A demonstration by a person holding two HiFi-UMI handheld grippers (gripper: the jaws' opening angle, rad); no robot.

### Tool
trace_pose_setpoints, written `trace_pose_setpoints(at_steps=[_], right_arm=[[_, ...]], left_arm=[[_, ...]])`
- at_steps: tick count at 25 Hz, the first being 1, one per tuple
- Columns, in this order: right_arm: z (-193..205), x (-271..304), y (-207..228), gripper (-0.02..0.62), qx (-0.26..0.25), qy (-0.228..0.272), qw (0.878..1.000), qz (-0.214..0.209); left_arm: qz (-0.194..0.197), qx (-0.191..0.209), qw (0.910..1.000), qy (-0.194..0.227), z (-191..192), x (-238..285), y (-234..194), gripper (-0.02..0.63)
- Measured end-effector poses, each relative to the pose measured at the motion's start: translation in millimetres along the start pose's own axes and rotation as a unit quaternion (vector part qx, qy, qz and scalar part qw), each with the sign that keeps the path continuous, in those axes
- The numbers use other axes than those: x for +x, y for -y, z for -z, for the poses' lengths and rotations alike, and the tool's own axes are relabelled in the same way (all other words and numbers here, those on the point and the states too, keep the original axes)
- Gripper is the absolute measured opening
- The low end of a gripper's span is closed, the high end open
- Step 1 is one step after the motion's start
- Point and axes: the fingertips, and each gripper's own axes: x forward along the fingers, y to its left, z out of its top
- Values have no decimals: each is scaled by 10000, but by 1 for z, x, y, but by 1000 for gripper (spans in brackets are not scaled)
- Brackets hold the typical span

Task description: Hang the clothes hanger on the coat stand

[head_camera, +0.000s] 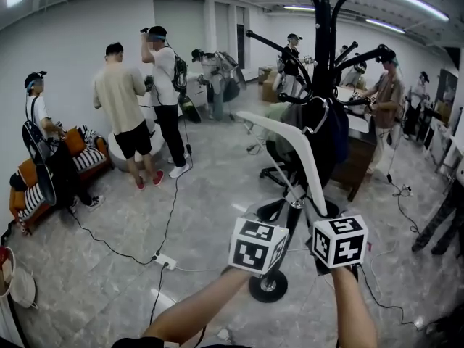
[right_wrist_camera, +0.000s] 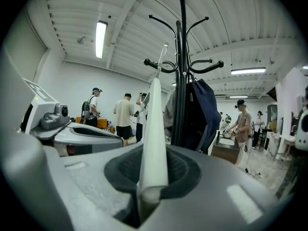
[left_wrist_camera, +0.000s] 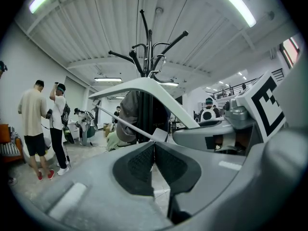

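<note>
The white clothes hanger point(head_camera: 288, 136) is up in the air, right in front of the black coat stand point(head_camera: 322, 42), slanting from high on the left to low on the right. Its metal hook point(left_wrist_camera: 161, 64) sits level with the stand's curved arms, though I cannot tell whether it touches one. The right tool point(right_wrist_camera: 153, 179) is clamped on the end of one hanger arm. The left tool point(left_wrist_camera: 154, 146) has its jaws pressed together on the end of the thin lower bar.

By my reading this is the approach: the hook is not yet over an arm. The next move calls for lifting it over an arm tip, lowering it to rest, then letting go with both tools.

It's tight close in. A navy garment point(right_wrist_camera: 204, 109) drapes the near arms, while the long arm point(head_camera: 279, 49) reaching left looks bare. People point(head_camera: 119, 93) stand well apart on the left, and cables point(head_camera: 167, 223) trail across the floor.
</note>
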Motion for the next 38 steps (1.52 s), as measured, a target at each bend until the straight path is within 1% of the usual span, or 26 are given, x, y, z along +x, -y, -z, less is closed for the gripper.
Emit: trace_pose_setpoints(at_steps=[7, 11, 19, 27, 38], right_arm=[[-7, 20, 4, 64, -30, -30, 9999, 134], [-4, 35, 7, 64, -67, -68, 9999, 130], [-5, 56, 9, 64, -73, -123, 9998, 121], [4, 65, 15, 64, -49, -232, 9996, 142], [11, 67, 19, 66, -197, -328, 9990, 248]], left_arm=[[134, -5, 9999, 35, -5, 15, -16, 6], [148, -41, 9999, 18, 0, 26, -27, 6], [146, -74, 9999, 13, 0, 38, -44, 6], [167, -68, 9998, -51, 5, 46, -46, 6], [234, -43, 9996, -120, 8, 53, -42, 6]])
